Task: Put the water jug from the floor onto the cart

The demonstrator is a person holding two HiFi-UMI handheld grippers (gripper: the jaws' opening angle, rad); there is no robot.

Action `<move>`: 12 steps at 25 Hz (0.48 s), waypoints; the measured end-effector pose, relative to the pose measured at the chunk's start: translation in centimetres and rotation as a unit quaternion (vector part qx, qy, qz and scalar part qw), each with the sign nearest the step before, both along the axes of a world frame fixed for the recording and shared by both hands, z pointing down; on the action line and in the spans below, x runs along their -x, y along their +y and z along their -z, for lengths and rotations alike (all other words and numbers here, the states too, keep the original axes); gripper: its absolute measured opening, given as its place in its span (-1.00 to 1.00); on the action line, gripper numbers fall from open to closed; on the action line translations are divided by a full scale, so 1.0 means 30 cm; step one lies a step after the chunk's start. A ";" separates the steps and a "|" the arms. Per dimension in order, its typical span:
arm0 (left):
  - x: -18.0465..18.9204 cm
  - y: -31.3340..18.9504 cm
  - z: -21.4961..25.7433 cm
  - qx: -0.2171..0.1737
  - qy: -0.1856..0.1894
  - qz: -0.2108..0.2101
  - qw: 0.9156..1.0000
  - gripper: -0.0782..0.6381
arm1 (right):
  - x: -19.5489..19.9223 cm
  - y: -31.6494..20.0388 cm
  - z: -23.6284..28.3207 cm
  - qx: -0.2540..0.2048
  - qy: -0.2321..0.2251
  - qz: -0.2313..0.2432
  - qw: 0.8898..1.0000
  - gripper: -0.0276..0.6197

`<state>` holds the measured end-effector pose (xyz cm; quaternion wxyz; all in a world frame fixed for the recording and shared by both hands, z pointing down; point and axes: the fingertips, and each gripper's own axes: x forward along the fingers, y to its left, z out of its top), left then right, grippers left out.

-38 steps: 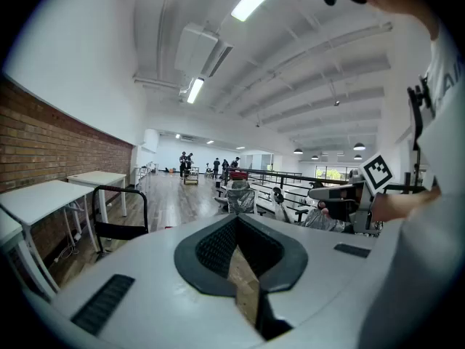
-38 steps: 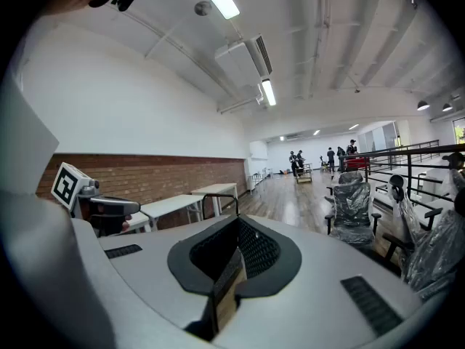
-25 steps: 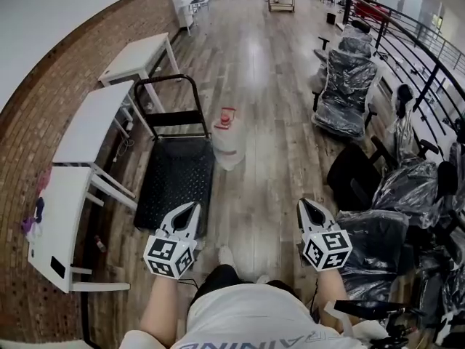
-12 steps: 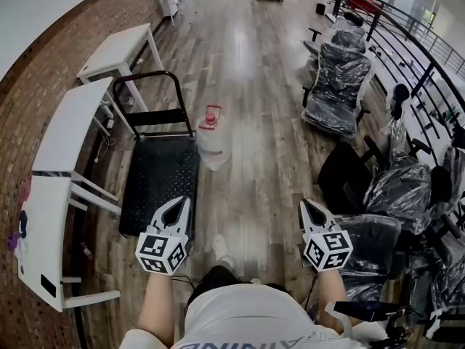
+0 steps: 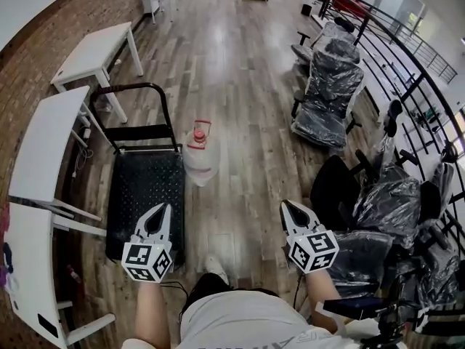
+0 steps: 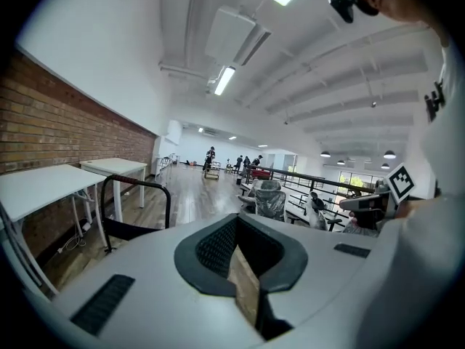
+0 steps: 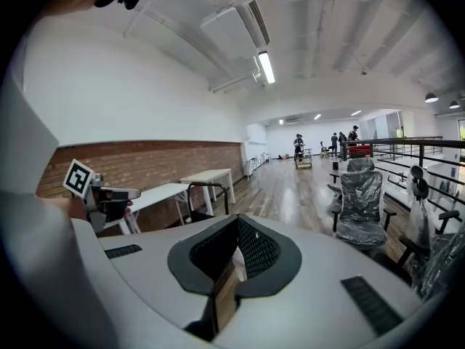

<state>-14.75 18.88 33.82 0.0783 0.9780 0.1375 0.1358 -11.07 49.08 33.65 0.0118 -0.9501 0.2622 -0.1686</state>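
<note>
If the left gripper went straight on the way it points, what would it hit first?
Probably the water jug, just right of the cart handle; height is unclear, so it may pass over.

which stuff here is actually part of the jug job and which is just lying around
For the job:
- water jug, standing on the floor
- cart, right beside the jug
- left gripper and right gripper, both shut and empty

Just lying about:
- white tables along the brick wall
- plastic-wrapped chairs
</note>
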 end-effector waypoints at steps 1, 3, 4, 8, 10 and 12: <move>-0.037 -0.041 -0.002 0.002 0.000 0.002 1.000 -0.78 | -0.036 -0.034 0.005 0.003 0.002 0.000 1.000 -0.91; -0.103 -0.107 -0.009 0.005 -0.001 0.002 1.000 -0.78 | -0.093 -0.094 0.012 0.009 0.005 -0.002 1.000 -0.91; -0.132 -0.135 -0.013 0.004 0.000 0.001 1.000 -0.78 | -0.116 -0.121 0.015 0.010 0.006 -0.003 1.000 -0.91; -0.235 -0.233 -0.018 0.006 0.006 0.014 1.000 -0.78 | -0.188 -0.200 0.016 0.018 0.005 -0.007 1.000 -0.91; -0.269 -0.243 -0.025 0.017 0.006 0.017 1.000 -0.78 | -0.218 -0.208 0.011 0.024 0.001 -0.007 1.000 -0.91; -0.295 -0.241 -0.040 0.021 0.003 0.015 1.000 -0.78 | -0.251 -0.213 0.010 0.029 -0.001 -0.005 1.000 -0.91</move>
